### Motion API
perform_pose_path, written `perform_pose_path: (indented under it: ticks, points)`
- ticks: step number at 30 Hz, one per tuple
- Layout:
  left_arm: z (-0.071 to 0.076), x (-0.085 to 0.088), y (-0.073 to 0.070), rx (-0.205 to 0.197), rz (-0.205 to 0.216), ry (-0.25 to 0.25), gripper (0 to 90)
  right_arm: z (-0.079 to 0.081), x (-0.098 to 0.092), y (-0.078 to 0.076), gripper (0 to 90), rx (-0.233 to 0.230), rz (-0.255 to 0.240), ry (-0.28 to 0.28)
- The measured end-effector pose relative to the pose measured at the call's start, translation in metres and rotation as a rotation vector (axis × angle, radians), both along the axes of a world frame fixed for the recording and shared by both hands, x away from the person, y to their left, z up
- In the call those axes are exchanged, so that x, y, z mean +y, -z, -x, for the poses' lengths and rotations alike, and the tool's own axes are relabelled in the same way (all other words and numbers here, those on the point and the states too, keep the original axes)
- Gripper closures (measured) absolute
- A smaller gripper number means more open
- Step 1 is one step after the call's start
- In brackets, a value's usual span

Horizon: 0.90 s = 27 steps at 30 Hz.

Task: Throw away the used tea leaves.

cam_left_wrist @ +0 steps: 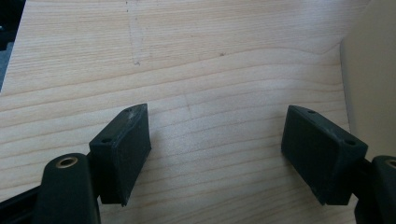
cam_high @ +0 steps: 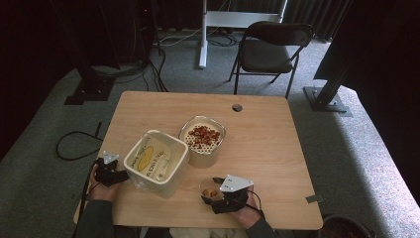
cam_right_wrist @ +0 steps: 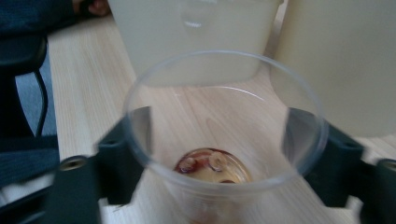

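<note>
A clear plastic cup (cam_right_wrist: 219, 184) with a few red-brown cereal rings (cam_right_wrist: 212, 165) at its bottom stands between the jaws of my right gripper (cam_right_wrist: 219, 126), whose pads press on its sides. From above, that gripper (cam_high: 213, 189) and the cup (cam_high: 208, 193) sit near the table's front edge. A white container (cam_high: 202, 139) heaped with the same cereal rings stands just behind them. A larger white tub (cam_high: 156, 161) with pale contents stands to the left. Beside the tub's left wall, my left gripper (cam_high: 121, 174) is open over bare wood (cam_left_wrist: 215, 121).
The wooden table (cam_high: 267, 148) has a cable hole (cam_high: 237, 107) at the back. The tub wall (cam_left_wrist: 373, 70) stands close to the left gripper's right jaw. Both containers (cam_right_wrist: 196, 37) (cam_right_wrist: 345, 60) rise right behind the cup. A folding chair (cam_high: 270, 52) and floor cables lie beyond.
</note>
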<state>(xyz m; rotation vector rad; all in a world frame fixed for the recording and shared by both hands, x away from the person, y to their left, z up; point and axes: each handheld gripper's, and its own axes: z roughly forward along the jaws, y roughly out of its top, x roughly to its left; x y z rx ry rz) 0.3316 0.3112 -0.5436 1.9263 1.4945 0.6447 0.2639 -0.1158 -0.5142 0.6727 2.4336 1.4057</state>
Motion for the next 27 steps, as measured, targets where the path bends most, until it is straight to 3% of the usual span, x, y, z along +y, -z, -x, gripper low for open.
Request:
perform_pose_path:
  ticks: [4,7,16,23,27]
  points:
    - [0.000,0.000,0.000,0.000,0.000,0.002,24.6,-0.006,-0.003,0.001,29.1,-0.050,0.011,0.057]
    - [0.000,0.000,0.000,0.001,0.000,0.003,24.6,-0.013,-0.009,0.001,29.2,-0.059,0.014,0.099]
    - [-0.001,-0.001,0.000,0.001,0.000,0.003,24.6,-0.043,-0.031,0.002,30.0,-0.036,-0.007,0.213]
    - [-0.001,-0.001,0.000,0.000,0.002,0.004,24.6,-0.058,-0.037,0.002,30.8,-0.059,0.009,0.289]
    - [-0.001,-0.001,0.000,0.000,0.001,0.005,24.6,-0.067,-0.037,0.006,31.5,-0.131,0.016,0.344]
